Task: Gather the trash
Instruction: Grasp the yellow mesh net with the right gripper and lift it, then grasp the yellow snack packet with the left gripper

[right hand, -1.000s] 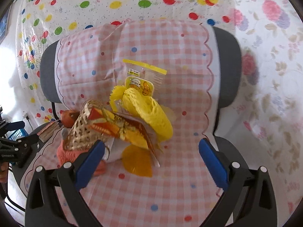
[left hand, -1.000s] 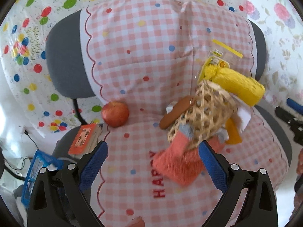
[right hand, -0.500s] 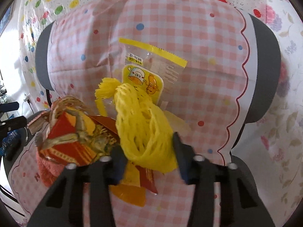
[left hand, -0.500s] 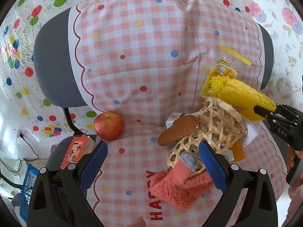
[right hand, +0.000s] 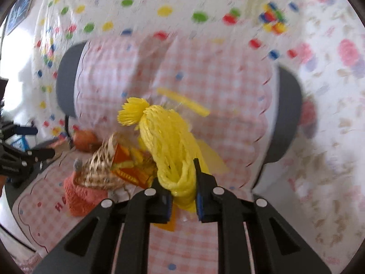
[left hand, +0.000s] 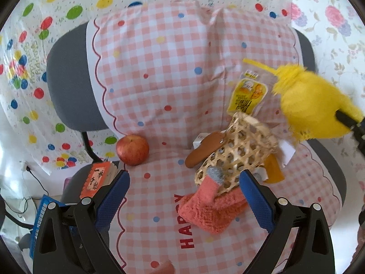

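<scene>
My right gripper (right hand: 183, 196) is shut on a yellow foam fruit net (right hand: 168, 141) and holds it lifted above the chair seat; the net also shows at the right of the left wrist view (left hand: 312, 105). A woven bamboo basket (left hand: 237, 155) lies tipped on the pink checked cloth (left hand: 159, 73), with red and orange wrappers (right hand: 130, 166) inside it. A yellow snack packet (left hand: 247, 96) leans on the chair back. My left gripper (left hand: 183, 189) is open and empty, in front of the basket.
A red apple (left hand: 132, 149) sits at the seat's left. An orange sock (left hand: 209, 207) and a brown flat piece (left hand: 203, 150) lie by the basket. A red booklet (left hand: 95, 179) rests at the seat's left edge. A grey chair (left hand: 68, 86) carries the cloth.
My right gripper closed on the yellow net and lifted it up and to the right, away from the basket. My left gripper drew back a little and stayed open.
</scene>
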The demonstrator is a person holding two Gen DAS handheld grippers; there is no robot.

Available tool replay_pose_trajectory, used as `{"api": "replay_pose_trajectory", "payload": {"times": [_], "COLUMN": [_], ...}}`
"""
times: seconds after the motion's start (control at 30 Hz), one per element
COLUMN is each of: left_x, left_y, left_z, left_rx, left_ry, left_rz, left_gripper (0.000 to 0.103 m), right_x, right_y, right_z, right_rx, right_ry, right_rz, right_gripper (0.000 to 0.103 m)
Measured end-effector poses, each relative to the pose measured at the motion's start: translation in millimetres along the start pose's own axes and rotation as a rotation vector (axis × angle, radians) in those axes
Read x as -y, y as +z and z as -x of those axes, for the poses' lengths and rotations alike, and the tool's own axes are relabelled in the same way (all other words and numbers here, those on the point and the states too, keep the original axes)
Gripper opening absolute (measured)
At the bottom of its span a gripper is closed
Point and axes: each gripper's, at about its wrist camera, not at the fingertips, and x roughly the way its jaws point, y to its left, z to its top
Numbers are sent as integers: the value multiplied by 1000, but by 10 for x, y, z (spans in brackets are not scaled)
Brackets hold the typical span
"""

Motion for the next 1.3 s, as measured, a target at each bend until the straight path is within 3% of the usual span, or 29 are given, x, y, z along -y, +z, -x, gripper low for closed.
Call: {"api": "replay_pose_trajectory", "payload": {"times": [0.17, 0.27, 0.6, 0.63, 0.67, 0.73, 1.0, 1.17, 1.3], "left_x": [106, 243, 644, 679, 704, 733, 870, 958, 1013], "left_y": [166, 272, 933, 1010, 1064, 1142, 1374, 1479, 1523], "left_z": [3, -50, -558, -650, -729, -868, -1188, -1346, -1413], "left_rx": [-3, 15, 74, 79, 80, 72, 126, 118, 107], "left_ry": [-104, -127, -247, -248, -248, -265, -312, -349, -391], "left_rz": [-17, -62, -181, -197, -211, -233, -294, -328, -330], "left_gripper": [96, 96, 90, 88, 77, 69, 65, 52, 50], "right_x": [267, 392, 682, 702, 727, 775, 844, 853, 860], "right_y": [38, -13, -204, -215, -229, -224, -259, -263, -278], "right_z": [310, 356, 110, 66, 19, -86, -496, -624, -660], "right_rx": [34, 23, -34, -37, -39, -44, -86, -100, -111], "right_ry": [-43, -68, -89, -84, -81, -76, -46, -29, -22], "right_rz": [-88, -127, -211, -218, -224, -237, -255, -252, -251], "right_gripper": [15, 15, 15, 15, 15, 15, 15, 15, 15]}}
